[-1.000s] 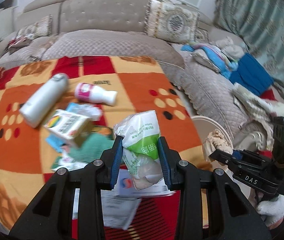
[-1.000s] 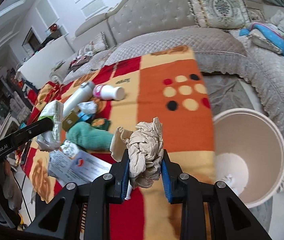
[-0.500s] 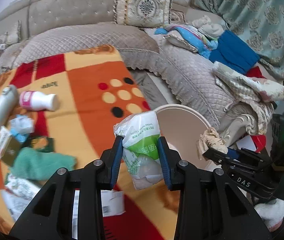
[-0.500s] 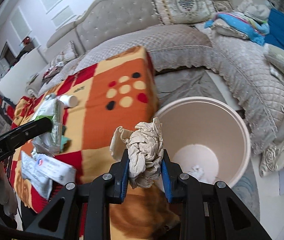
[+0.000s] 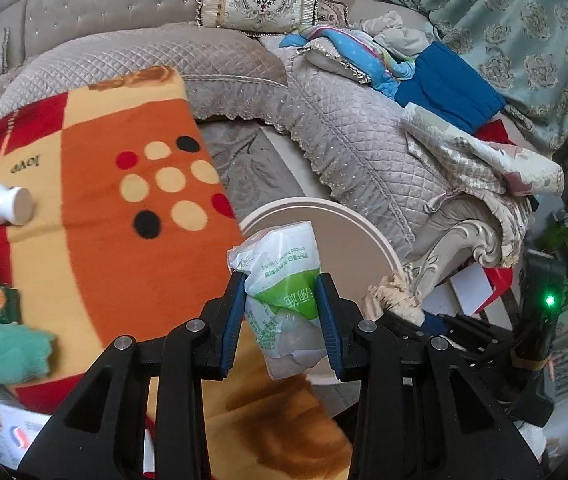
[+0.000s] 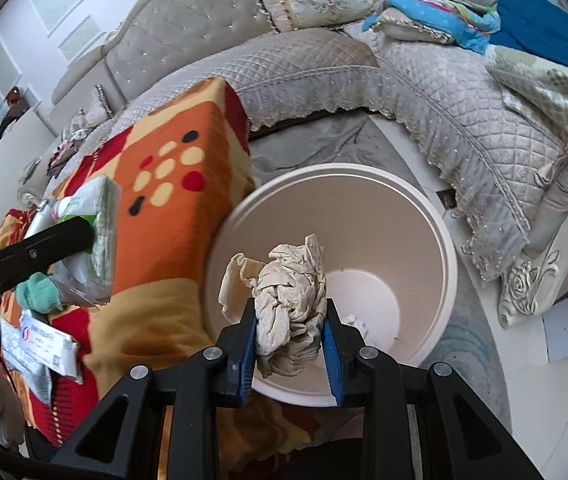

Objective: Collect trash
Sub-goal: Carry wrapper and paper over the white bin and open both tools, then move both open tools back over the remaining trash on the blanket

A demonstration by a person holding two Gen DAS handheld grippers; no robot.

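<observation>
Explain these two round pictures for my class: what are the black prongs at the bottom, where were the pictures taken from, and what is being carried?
A person holds a hand tool with two fingers in each hand, each with a camera looking along them. The left gripper clamps a green-and-white plastic packet. The right gripper clamps a crumpled beige tissue over a cream bin. On the orange blanket lie a white bottle and a green cloth.

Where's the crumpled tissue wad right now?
Right wrist view, centre: the crumpled tissue wad is pinched in the right gripper, hanging over the open mouth of the beige trash bin beside the orange blanket.
</observation>
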